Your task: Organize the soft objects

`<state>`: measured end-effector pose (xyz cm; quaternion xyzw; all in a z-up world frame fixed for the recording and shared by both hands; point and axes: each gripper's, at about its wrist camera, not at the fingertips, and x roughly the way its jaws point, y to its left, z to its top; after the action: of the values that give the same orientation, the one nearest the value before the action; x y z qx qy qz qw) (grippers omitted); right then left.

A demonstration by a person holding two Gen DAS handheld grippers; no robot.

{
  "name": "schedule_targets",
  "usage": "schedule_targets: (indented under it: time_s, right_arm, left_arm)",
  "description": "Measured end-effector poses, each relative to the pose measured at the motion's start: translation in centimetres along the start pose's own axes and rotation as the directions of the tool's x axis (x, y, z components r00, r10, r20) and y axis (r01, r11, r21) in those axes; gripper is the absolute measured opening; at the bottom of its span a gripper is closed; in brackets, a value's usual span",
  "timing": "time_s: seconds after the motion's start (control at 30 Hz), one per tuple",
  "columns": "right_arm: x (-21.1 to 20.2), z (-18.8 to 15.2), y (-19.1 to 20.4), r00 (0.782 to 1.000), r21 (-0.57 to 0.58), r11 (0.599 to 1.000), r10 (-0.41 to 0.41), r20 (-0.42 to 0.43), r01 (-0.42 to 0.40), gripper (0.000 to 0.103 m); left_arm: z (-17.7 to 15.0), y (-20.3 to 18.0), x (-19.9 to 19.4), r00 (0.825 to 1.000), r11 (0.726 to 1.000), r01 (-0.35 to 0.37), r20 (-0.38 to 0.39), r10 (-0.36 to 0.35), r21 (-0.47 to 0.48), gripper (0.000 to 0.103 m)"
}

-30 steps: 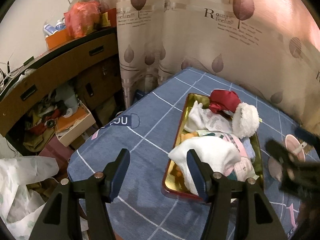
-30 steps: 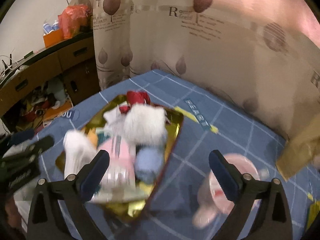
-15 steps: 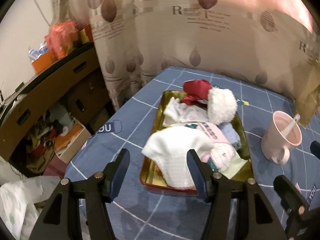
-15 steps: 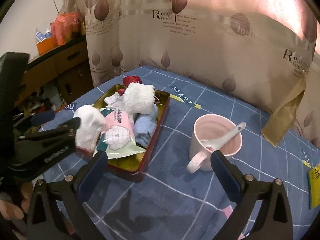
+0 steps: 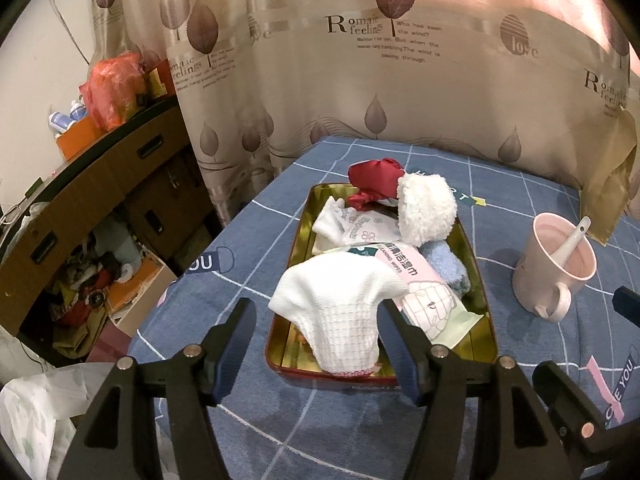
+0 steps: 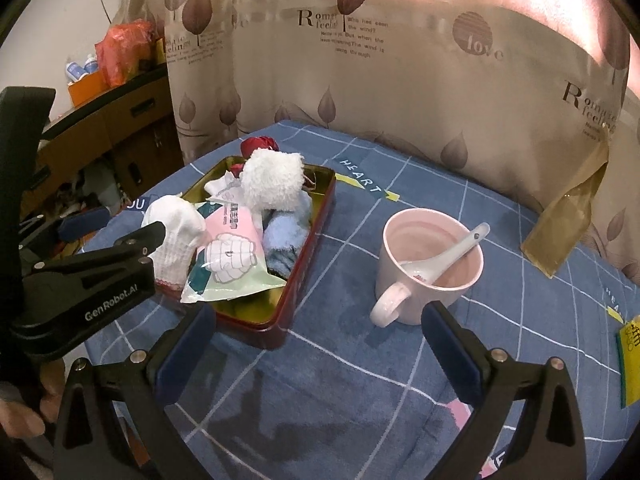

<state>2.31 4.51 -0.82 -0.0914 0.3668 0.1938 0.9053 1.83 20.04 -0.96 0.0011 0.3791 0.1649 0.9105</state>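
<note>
A gold tray with red outer walls [image 5: 298, 240] [image 6: 318, 216] on the blue checked cloth holds soft things. These are a white knit sock [image 5: 336, 312] [image 6: 174, 220], a fluffy white sock [image 5: 426, 210] [image 6: 272, 178], a red cloth [image 5: 372, 178], a pale blue fluffy piece [image 5: 446, 268] [image 6: 286, 236] and a pink-green wipes pack [image 5: 428, 300] [image 6: 230, 248]. My left gripper [image 5: 317, 320] hovers at the tray's near end with its jaws opening. The knit sock lies just ahead of the fingertips, untouched by the pads. My right gripper [image 6: 316, 320] stands open and empty over the cloth.
A pink mug with a white spoon [image 5: 554, 268] [image 6: 430, 272] stands right of the tray. A leaf-print curtain [image 5: 360, 80] backs the table. Left of the table edge are a cluttered wooden shelf [image 5: 100, 200] and a white bag [image 5: 32, 412]. A gold bag [image 6: 568, 216] leans at the right.
Both views have swung across the table. The tray now sits centred before my left gripper, and the mug has come sharply into view ahead of my right gripper.
</note>
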Motion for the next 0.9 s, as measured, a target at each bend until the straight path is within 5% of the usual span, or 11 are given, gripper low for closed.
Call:
schedule_targets:
  time_s: [0.9]
  right_arm:
    - [1.01, -0.55, 0.44, 0.999, 0.004, 1.000, 0.018, -0.050, -0.018, 0.102]
  left_arm:
    - [-0.08, 0.47, 0.28, 1.000, 1.000, -0.002, -0.015, 0.002, -0.011, 0.064]
